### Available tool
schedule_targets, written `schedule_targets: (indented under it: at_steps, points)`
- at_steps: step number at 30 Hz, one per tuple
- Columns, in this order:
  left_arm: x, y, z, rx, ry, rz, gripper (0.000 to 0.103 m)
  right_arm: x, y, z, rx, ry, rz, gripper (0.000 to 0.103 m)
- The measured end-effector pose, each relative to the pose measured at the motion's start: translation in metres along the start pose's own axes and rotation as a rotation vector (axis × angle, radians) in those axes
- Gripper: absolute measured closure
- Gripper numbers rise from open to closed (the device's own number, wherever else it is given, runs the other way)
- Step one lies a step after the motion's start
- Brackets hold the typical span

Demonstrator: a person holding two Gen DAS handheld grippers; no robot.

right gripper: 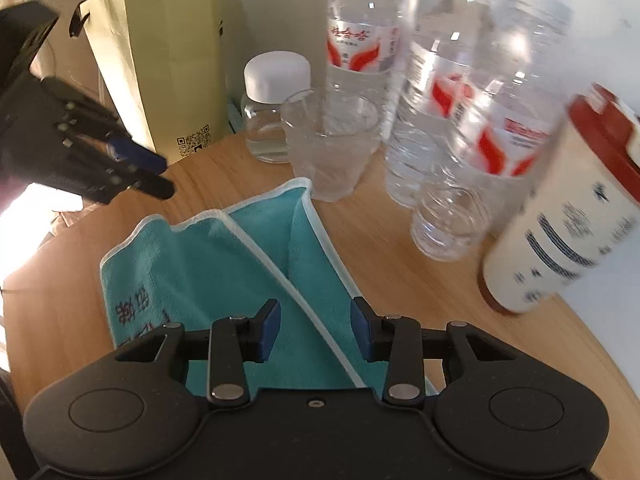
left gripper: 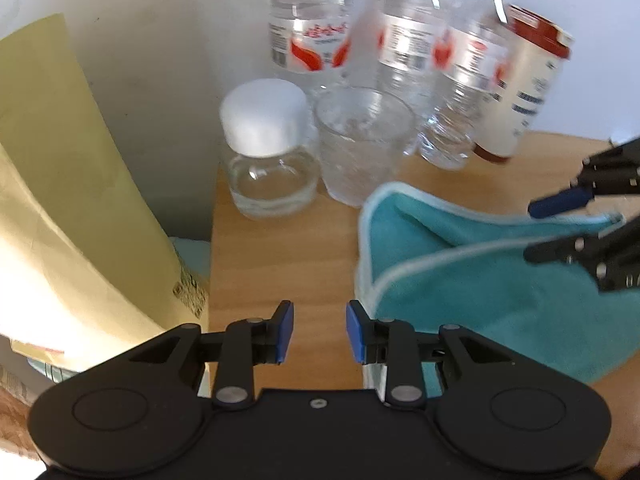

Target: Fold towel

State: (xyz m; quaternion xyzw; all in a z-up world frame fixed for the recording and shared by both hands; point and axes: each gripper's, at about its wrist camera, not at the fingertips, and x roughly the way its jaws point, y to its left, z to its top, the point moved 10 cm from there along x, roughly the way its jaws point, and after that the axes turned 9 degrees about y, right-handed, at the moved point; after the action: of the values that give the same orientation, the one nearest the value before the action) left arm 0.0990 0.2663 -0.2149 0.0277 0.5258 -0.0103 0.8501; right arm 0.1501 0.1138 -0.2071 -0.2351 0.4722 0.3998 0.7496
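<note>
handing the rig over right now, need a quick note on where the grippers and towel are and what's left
Left hand-held gripper: open, empty, over bare table just left of the towel's edge.
Right hand-held gripper: open, over the towel, with a white-trimmed edge running between its fingers; not clamped.
Towel: teal, lying loosely on the wooden table, one part lapped over another, not neat. Its far corner lies close to the clear cup.
Nearby: water bottles, a small jar and a red-lidded tub behind the towel.
Done: at most a rough first fold.
Left: grip the edge, square it up, finish folding.
</note>
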Motion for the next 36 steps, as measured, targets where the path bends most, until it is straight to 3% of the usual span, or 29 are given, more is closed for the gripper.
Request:
schedule_targets:
  at_steps: [3, 5, 8, 12, 18, 27, 30, 36]
  points:
    - [0.01, 0.006, 0.01, -0.012, 0.007, -0.003, 0.073, 0.014, -0.002, -0.001, -0.005, 0.032, 0.002, 0.062]
    - [0.015, 0.007, 0.014, -0.017, 0.009, -0.011, 0.073, 0.021, -0.003, -0.003, 0.003, 0.062, 0.033, 0.091]
    - [0.021, 0.005, 0.022, -0.012, 0.011, -0.042, 0.071, 0.013, -0.007, -0.005, 0.046, 0.043, 0.071, 0.099]
    - [0.032, -0.004, 0.034, 0.034, -0.004, -0.087, 0.061, -0.007, -0.013, -0.007, 0.117, -0.014, 0.116, 0.099]
    - [0.05, -0.016, 0.047, 0.04, 0.006, -0.189, 0.061, -0.032, -0.021, -0.01, 0.208, -0.095, 0.128, 0.099]
    - [0.06, -0.026, 0.058, 0.027, 0.021, -0.319, 0.062, -0.029, -0.042, -0.007, 0.297, -0.127, 0.115, 0.099]
    - [0.065, -0.029, 0.06, 0.025, 0.017, -0.303, 0.074, -0.024, -0.042, -0.004, 0.294, -0.125, 0.118, 0.099]
    - [0.071, -0.035, 0.068, 0.019, 0.004, -0.327, 0.088, -0.025, -0.049, -0.003, 0.303, -0.132, 0.105, 0.099]
